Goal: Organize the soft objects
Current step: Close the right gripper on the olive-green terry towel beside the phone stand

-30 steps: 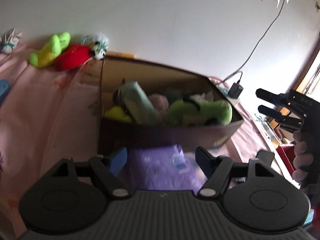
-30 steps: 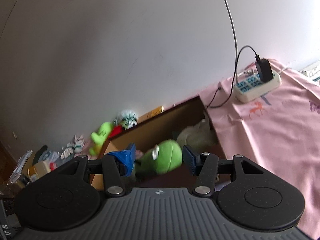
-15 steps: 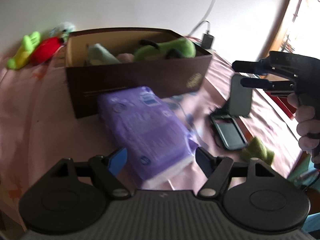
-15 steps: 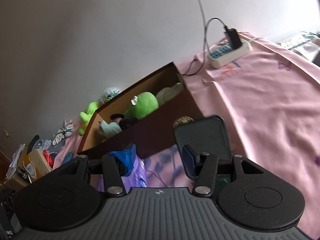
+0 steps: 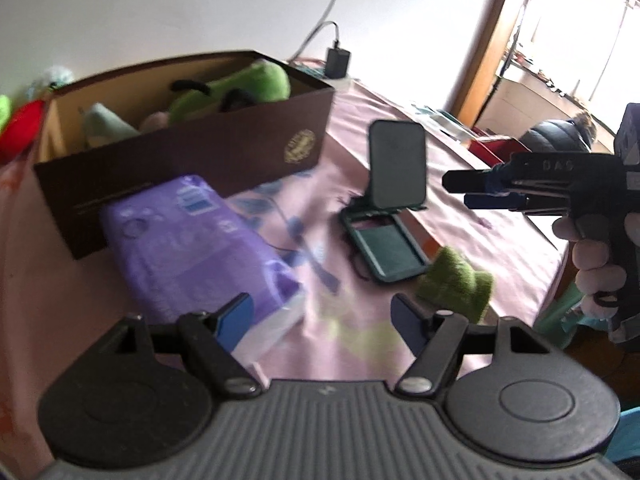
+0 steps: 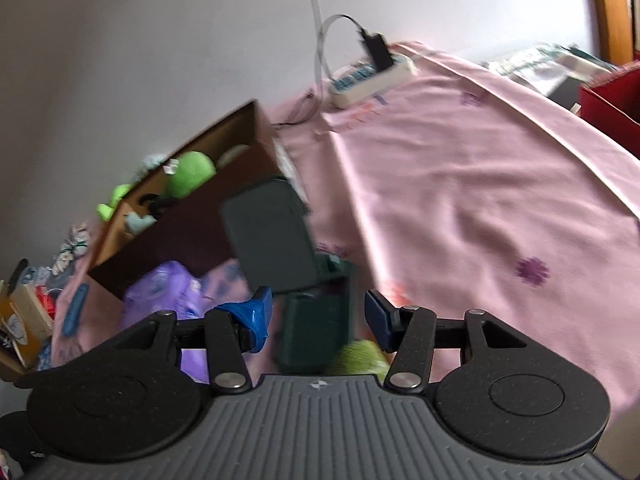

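Green plush (image 5: 454, 282) on pink tablecloth (image 6: 460, 184), white wall (image 5: 180, 8).

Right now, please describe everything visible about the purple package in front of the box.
The purple package is a soft-looking plastic-wrapped pack with a small blue label and pale printing. Its near end looks white. It lies flat on the pink cloth, running diagonally from the brown box, whose front wall it seems to touch, toward the left gripper. Nothing grips it.
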Demonstrator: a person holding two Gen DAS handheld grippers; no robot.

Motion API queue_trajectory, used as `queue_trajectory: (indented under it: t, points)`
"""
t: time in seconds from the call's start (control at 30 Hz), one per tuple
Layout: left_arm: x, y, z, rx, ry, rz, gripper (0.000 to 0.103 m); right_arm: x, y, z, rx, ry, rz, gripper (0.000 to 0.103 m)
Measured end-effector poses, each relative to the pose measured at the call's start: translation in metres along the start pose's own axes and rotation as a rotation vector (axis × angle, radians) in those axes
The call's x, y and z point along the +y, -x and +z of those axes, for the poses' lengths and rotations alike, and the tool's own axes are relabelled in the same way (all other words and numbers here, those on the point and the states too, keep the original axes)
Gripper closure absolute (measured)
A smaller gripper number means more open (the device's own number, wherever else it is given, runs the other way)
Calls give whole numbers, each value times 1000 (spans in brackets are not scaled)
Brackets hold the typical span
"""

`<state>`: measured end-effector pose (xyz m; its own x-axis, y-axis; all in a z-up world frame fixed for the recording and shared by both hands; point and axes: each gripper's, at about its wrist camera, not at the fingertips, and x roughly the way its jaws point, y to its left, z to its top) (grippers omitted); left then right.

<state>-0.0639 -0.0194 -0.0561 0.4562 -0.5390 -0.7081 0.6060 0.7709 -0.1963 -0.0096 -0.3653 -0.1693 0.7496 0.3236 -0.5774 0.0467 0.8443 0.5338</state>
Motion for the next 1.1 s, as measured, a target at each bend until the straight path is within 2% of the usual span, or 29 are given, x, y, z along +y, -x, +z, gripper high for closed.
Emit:
queue_trajectory:
  t: [0.13, 0.3, 0.6, 0.83, 1.03, 1.1]
  points:
    - [-17, -15, 4, 29, -11, -34, 30, -24, -1, 1, 51, -47, -8, 66]
    - [-45, -41, 9, 75, -23, -99, 30, -42, -3, -2, 141, -12, 5, 66]
    - [-88, -83, 13, 153, 10, -161, 30, -52, -14, -2, 256, 64, 109, 66]
    - [-107, -104, 13, 178, 32, -114, 30, -45, -29, 0, 319, 170, 190, 67]
    - [-122, -118, 8, 214, 7, -67, 30, -40, -45, 0, 379, 226, 237, 71]
    - [-124, -120, 7, 211, 6, -52, 35, -39, -48, 0, 392, 244, 242, 74]
